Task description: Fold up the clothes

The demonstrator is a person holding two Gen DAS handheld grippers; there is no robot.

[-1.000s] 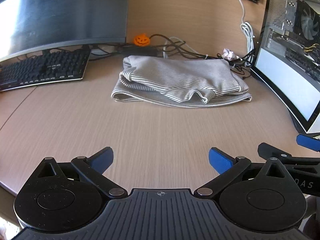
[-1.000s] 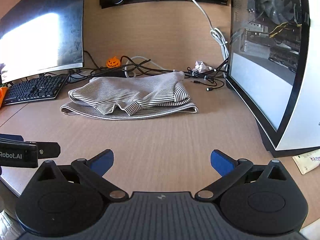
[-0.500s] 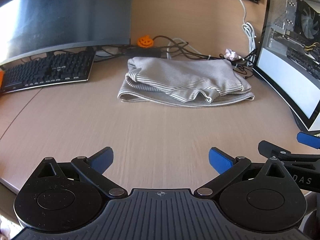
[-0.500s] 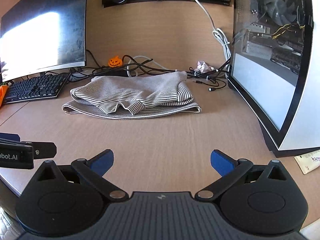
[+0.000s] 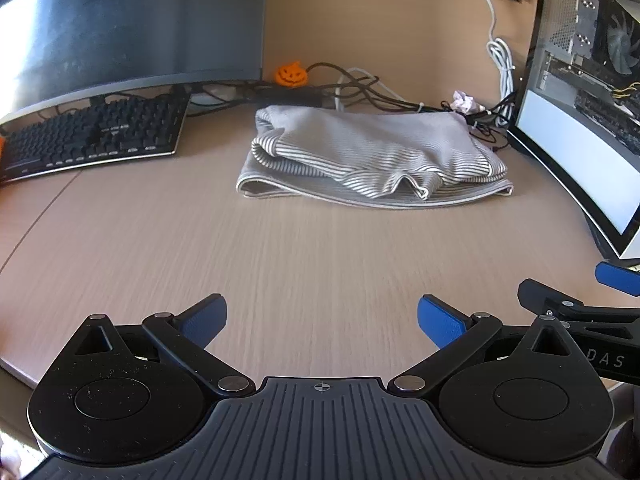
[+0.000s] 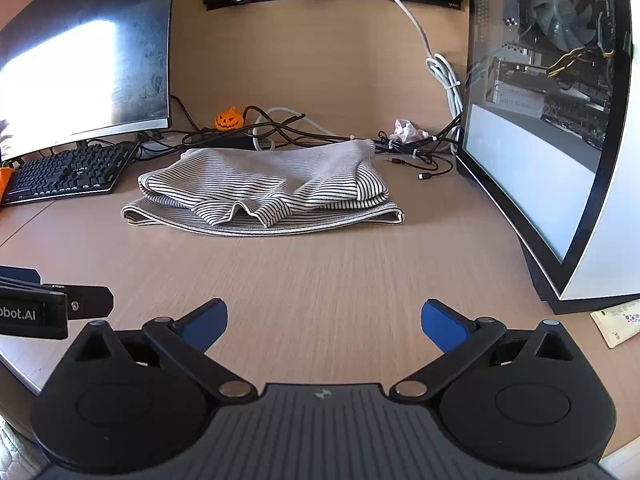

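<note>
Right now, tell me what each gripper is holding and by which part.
Nothing is held. The left gripper and the right gripper both have their jaws open over bare desk, well short of the folded striped garment.

The wide black computer monitor is running off the left wrist view's top and left edges. The black mechanical keyboard is losing its left end past the right wrist frame. The glass-sided computer case is being cropped on the right, and its base is hiding part of a white printed packet.
</note>
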